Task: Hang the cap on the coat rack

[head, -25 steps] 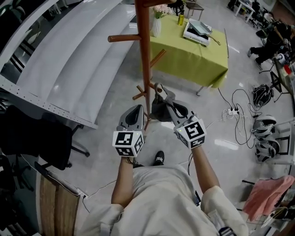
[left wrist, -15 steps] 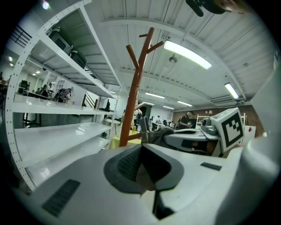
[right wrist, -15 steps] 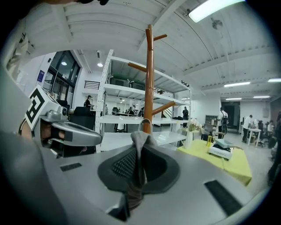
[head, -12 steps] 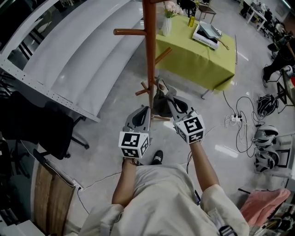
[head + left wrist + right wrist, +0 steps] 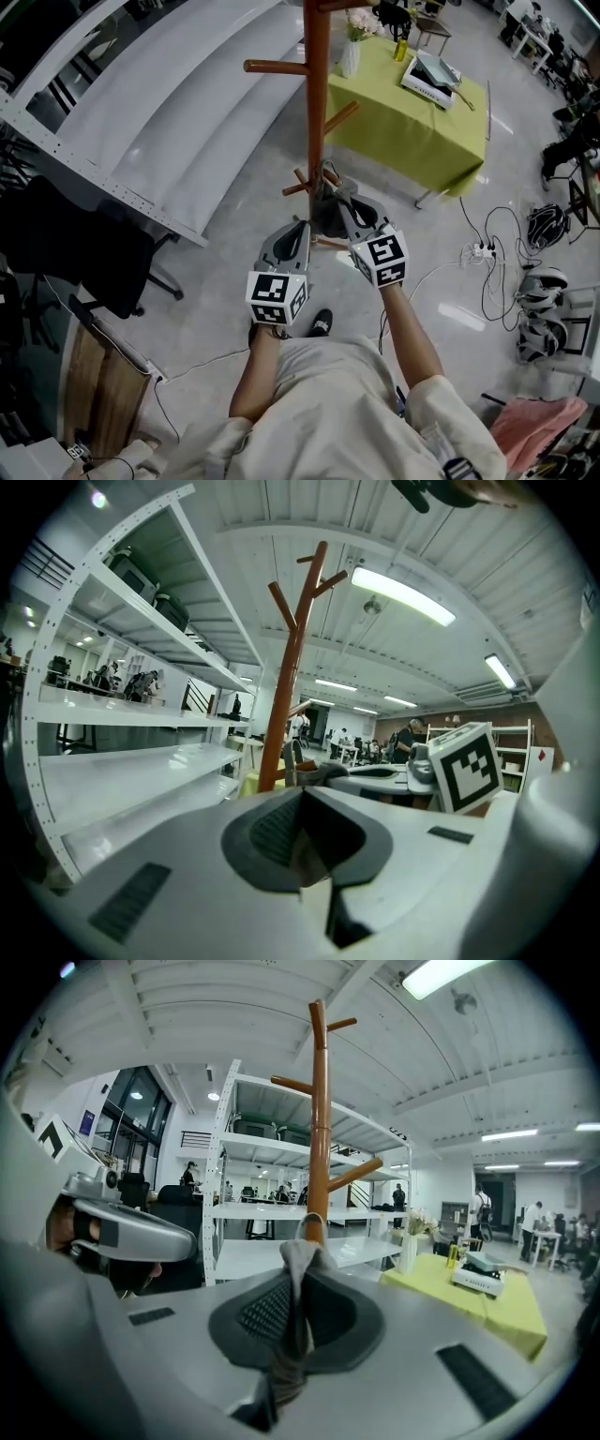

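The wooden coat rack (image 5: pixel 319 103) stands straight ahead, with a long peg (image 5: pixel 274 67) to the left and short pegs (image 5: pixel 298 184) lower down. My right gripper (image 5: pixel 337 195) is shut on the dark grey cap (image 5: pixel 324 216), which hangs right beside the pole near the low pegs. In the right gripper view grey cap fabric (image 5: pixel 294 1302) is pinched between the jaws, with the rack's pole (image 5: pixel 320 1119) just behind. My left gripper (image 5: pixel 298 231) is shut and holds nothing, a little left of the cap. The rack (image 5: pixel 289 686) rises ahead in its view.
White shelving (image 5: pixel 159 122) runs along the left. A green-clothed table (image 5: pixel 403 122) with a vase (image 5: pixel 352 56) and a box (image 5: pixel 433 80) stands behind the rack. A black chair (image 5: pixel 84 258) sits at left. Cables and a power strip (image 5: pixel 487 248) lie on the floor at right.
The head view has shifted, so the rack sits further right in frame. Both grippers stay by the pole with the cap still held. The left gripper has drawn slightly nearer the right.
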Action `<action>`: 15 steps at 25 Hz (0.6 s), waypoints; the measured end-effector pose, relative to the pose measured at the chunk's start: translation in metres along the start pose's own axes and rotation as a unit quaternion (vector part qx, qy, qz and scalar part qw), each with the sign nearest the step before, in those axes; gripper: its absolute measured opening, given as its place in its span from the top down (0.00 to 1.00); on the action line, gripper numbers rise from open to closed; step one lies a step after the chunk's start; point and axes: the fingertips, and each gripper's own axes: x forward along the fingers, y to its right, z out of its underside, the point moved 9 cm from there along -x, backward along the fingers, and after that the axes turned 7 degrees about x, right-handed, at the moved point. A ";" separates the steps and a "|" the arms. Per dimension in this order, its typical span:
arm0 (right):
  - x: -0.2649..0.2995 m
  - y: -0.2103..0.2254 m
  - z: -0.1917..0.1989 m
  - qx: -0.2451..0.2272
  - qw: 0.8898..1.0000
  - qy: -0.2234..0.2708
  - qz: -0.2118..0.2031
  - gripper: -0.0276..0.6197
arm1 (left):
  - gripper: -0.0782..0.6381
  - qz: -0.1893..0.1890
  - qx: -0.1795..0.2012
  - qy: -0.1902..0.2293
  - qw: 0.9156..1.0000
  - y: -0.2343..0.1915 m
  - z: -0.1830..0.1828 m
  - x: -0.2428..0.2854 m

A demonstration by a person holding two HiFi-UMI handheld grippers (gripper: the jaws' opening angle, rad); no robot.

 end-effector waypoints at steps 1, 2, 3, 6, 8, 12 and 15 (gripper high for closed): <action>0.001 0.000 0.000 0.001 1.000 0.000 -0.001 0.94 | 0.88 -0.001 0.001 0.001 1.000 0.000 0.000 0.000; 0.003 0.000 0.001 0.002 1.000 0.000 -0.001 0.94 | 0.88 -0.003 0.001 0.001 1.000 -0.001 -0.001 0.000; 0.004 0.001 0.001 0.003 1.000 -0.001 -0.001 0.94 | 0.88 -0.004 0.001 0.001 1.000 -0.001 -0.001 -0.001; 0.008 0.002 0.003 0.004 1.000 -0.003 -0.002 0.94 | 0.88 -0.007 0.001 0.000 1.000 -0.003 -0.001 -0.002; 0.010 0.002 0.004 0.003 1.000 -0.004 -0.002 0.94 | 0.88 -0.007 0.001 -0.001 1.000 -0.002 -0.001 -0.001; 0.013 0.000 0.007 -0.001 1.000 -0.004 0.001 0.94 | 0.88 -0.005 0.004 -0.002 1.000 -0.002 -0.002 0.000; 0.012 -0.002 0.009 -0.004 1.000 -0.003 0.005 0.94 | 0.88 -0.004 0.005 -0.002 1.000 -0.002 -0.002 -0.001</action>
